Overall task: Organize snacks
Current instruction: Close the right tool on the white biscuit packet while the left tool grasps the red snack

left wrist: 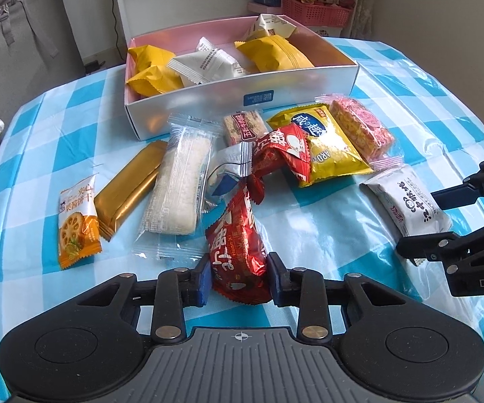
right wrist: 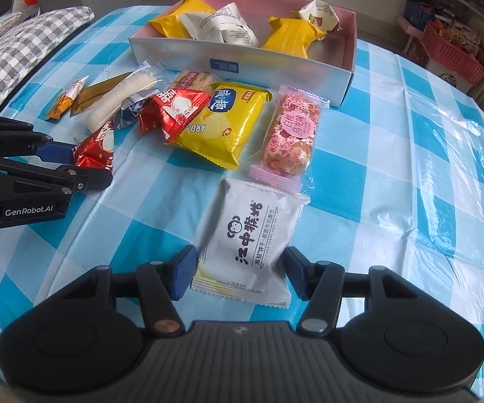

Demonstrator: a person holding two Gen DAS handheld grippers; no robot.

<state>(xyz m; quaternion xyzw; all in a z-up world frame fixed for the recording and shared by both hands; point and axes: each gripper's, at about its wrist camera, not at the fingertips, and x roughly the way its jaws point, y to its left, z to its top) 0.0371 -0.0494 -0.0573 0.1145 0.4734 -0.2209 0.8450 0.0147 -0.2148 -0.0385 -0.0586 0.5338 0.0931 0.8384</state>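
Low in frame, the left gripper (left wrist: 238,277) is pinching a crinkled red snack packet (left wrist: 237,245) while the right gripper (right wrist: 240,272) is closing around a white biscuit packet (right wrist: 247,240).

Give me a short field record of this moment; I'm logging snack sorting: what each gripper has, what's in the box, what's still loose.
left gripper: closed on red snack packet
right gripper: straddling white biscuit packet; contact unclear
box: open, holding yellow and white packets
loose on tablecloth: yellow chip bag, pink rice bar, gold bar, second red packet, others
packets being picked: both resting on the table
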